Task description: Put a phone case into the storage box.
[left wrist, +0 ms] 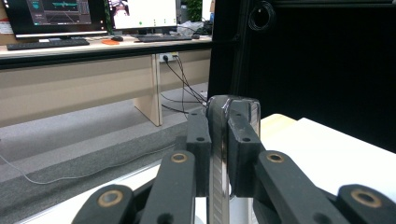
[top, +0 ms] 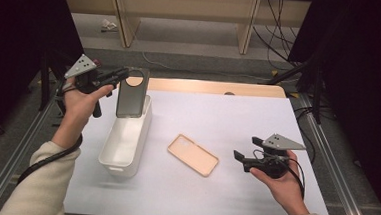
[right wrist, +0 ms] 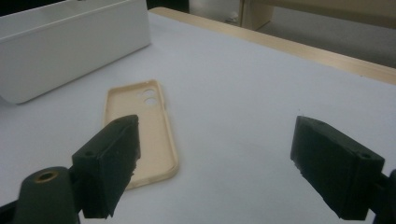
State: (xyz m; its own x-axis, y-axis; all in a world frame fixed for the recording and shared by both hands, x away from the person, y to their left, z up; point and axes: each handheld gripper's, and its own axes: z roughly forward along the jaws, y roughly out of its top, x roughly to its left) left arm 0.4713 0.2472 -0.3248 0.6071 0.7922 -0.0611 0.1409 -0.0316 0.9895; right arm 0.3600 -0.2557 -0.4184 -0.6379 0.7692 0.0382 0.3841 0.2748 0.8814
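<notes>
High view: the left gripper (top: 122, 75) holds a dark phone case (top: 131, 94) by its top edge, so that the case hangs upright over the far end of the white bin (top: 120, 153). The right gripper (top: 246, 151) rests low over the white table (top: 238, 115) with its jaws spread wide and nothing between them. A tan phone case (top: 193, 155) lies flat on the table between the bin and that gripper. As far as I can judge, 1 case is about to go into the bin and 1 is left to pick up; no case is visible inside the bin.

Left gripper view: the jaws pinch the thin edge of the dark phone case (left wrist: 219, 154) tightly, pads on both sides.

Right gripper view: the 2 jaws stand far apart, and the tan phone case (right wrist: 140, 130) lies open side up just ahead of the left jaw, untouched. The white bin (right wrist: 70, 42) sits beyond it.

Count: 2 phone cases, 1 bin, 2 grippers.
</notes>
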